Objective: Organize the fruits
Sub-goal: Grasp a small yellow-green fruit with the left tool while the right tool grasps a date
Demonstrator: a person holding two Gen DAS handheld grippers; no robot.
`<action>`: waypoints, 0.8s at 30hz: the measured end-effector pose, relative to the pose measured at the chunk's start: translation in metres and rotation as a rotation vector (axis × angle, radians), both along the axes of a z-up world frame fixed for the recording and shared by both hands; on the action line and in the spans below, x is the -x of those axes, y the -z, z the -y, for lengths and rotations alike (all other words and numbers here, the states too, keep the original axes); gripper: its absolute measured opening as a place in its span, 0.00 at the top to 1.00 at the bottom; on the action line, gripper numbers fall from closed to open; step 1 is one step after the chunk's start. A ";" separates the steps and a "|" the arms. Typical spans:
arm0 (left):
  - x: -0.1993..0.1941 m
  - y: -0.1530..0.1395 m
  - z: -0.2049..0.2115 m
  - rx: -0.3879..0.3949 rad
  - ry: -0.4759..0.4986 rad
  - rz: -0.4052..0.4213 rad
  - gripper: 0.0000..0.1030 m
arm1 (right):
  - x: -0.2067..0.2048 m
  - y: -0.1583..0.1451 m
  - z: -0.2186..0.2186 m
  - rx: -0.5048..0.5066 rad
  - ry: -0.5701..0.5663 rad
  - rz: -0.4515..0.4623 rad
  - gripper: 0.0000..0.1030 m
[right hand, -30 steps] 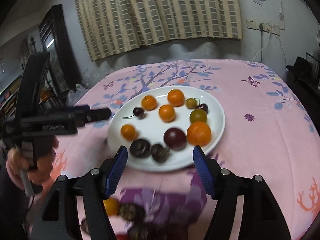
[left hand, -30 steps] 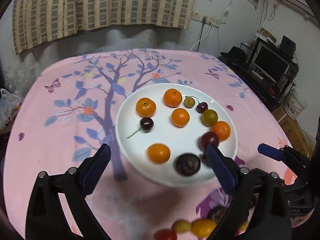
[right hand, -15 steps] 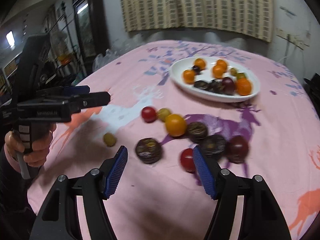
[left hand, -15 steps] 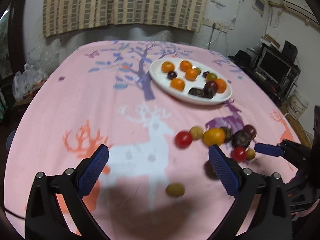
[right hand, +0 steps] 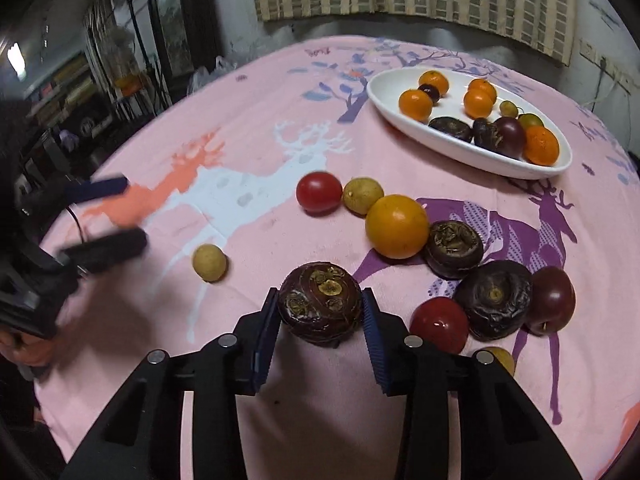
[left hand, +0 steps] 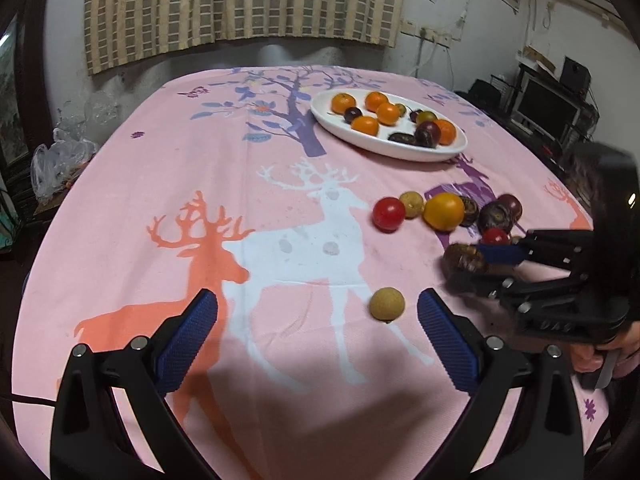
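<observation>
Loose fruit lies on the pink tablecloth: a red tomato (right hand: 319, 192), an orange (right hand: 397, 226), dark chestnuts (right hand: 453, 248) and a small tan longan (left hand: 386, 304). My right gripper (right hand: 320, 308) is closing, and its blue pads touch both sides of a dark brown chestnut (right hand: 320, 300) that sits on the cloth. In the left wrist view the same gripper (left hand: 476, 260) reaches in from the right. My left gripper (left hand: 318, 312) is open and holds nothing; the longan lies just ahead of its right finger. A white plate (left hand: 400, 152) at the back holds several oranges and dark fruits.
A second red tomato (right hand: 439, 324), a wrinkled dark chestnut (right hand: 494, 304) and a plum (right hand: 550, 300) crowd the cloth right of my right gripper. Plastic bags (left hand: 60, 152) lie off the table's left edge. A monitor (left hand: 548, 108) stands at the far right.
Both grippers have drawn back from the plate to the loose fruit near the front. The right jaws have narrowed onto the dark chestnut. The left jaws stay wide.
</observation>
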State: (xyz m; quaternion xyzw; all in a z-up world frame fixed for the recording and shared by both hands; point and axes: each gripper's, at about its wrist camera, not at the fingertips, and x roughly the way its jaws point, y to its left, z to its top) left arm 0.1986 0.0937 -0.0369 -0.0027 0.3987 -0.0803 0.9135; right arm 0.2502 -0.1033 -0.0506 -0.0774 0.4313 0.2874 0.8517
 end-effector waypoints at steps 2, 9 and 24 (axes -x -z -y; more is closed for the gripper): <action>-0.001 0.004 0.011 -0.020 0.041 -0.001 0.06 | 0.003 -0.009 0.015 -0.069 0.031 0.026 0.61; -0.015 0.018 0.039 -0.030 0.135 -0.065 0.41 | 0.003 -0.023 0.045 -0.189 0.093 0.044 0.61; -0.024 0.029 0.049 -0.046 0.187 -0.126 0.75 | 0.001 -0.024 0.044 -0.193 0.084 0.029 0.60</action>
